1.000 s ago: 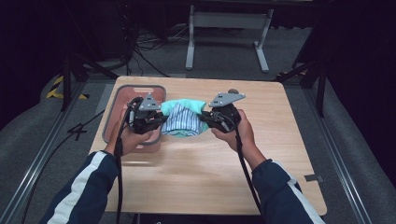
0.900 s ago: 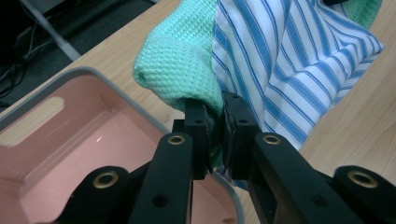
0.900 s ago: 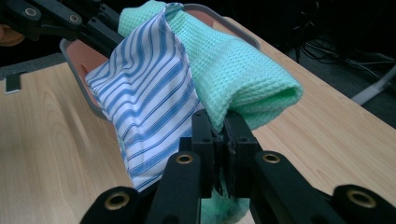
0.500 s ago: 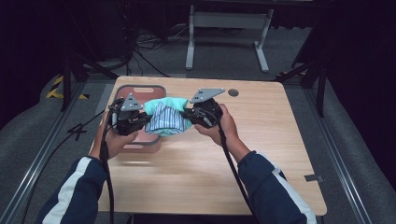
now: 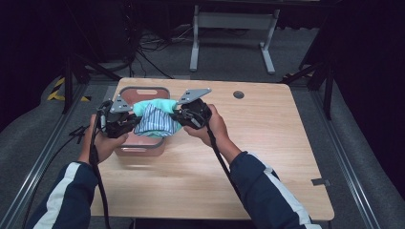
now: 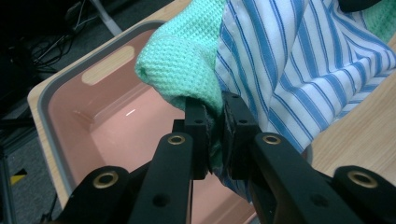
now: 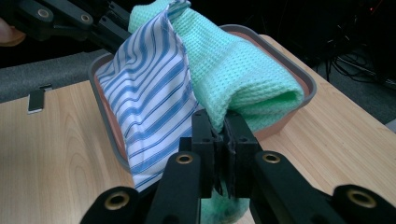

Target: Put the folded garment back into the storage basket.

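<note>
Two grippers, the left gripper (image 5: 128,125) and right gripper (image 5: 184,116), have carried the folded cloth bundle (image 5: 154,120) leftward across the table (image 5: 267,157) since a second ago, and it now hangs over the pink bin (image 5: 143,149), likely ready to lower in. Each clamps shut on one end of the bundle, green waffle cloth (image 6: 187,70) wrapped around blue-striped fabric (image 6: 299,70).

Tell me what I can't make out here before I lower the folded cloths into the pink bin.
- Bin floor: partly covered by the cloths in the high view and left claw view.
- Lower edge of the striped cloth: cut off behind the right claw in its own view.
- How many layers the left claw pinches of the green cloth: hidden between the pads.
</note>
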`<state>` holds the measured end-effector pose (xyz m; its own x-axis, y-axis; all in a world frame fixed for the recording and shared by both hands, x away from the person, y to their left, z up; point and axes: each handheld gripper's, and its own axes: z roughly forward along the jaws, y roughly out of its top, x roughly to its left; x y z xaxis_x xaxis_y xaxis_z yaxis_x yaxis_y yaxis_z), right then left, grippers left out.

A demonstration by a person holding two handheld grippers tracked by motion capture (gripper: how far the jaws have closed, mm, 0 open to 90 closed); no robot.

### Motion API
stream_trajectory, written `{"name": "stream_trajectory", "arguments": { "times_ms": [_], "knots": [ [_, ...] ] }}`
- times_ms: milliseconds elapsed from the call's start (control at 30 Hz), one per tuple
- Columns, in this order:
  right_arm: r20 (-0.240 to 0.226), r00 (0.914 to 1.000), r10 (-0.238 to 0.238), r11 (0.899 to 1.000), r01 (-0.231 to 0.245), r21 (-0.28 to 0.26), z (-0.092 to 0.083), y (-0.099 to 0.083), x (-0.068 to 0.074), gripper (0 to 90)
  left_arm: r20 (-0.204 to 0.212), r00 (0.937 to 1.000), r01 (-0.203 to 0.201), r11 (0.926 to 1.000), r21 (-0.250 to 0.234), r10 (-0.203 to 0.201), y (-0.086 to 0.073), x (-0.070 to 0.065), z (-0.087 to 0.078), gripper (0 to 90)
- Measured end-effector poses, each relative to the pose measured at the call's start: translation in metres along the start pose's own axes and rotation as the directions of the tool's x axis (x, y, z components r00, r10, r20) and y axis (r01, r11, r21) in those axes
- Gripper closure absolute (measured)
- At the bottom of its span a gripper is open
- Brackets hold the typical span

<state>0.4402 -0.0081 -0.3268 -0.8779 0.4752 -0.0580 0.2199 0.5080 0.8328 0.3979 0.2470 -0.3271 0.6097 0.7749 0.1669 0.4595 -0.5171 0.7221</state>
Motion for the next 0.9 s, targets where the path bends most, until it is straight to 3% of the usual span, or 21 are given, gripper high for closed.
{"name": "stream_trajectory", "arguments": {
  "times_ms": [300, 333, 567, 900],
  "knots": [
    [-0.015, 0.9999, -0.003, 1.000, 0.003, 0.012, 0.026, 0.009, 0.009, 84.7, -0.035, 0.9992, 0.018, 0.9993, 0.031, -0.017, -0.012, 0.013, -0.004, 82.0],
    [-0.020, 0.9998, -0.005, 1.000, 0.005, 0.015, 0.030, 0.010, 0.011, 84.7, -0.053, 0.9986, 0.011, 0.9986, 0.052, -0.008, -0.014, 0.016, -0.003, 82.0],
    [-0.034, 0.9994, -0.006, 1.000, 0.007, 0.028, 0.049, 0.013, 0.017, 84.6, -0.086, 0.9962, 0.018, 0.9981, 0.059, -0.013, -0.023, 0.024, -0.003, 82.0],
    [-0.047, 0.9989, -0.005, 0.998, 0.008, 0.064, 0.075, 0.008, 0.020, 84.6, -0.086, 0.9958, 0.040, 0.9944, 0.098, -0.031, -0.036, 0.033, 0.008, 82.0]
  ]
}}
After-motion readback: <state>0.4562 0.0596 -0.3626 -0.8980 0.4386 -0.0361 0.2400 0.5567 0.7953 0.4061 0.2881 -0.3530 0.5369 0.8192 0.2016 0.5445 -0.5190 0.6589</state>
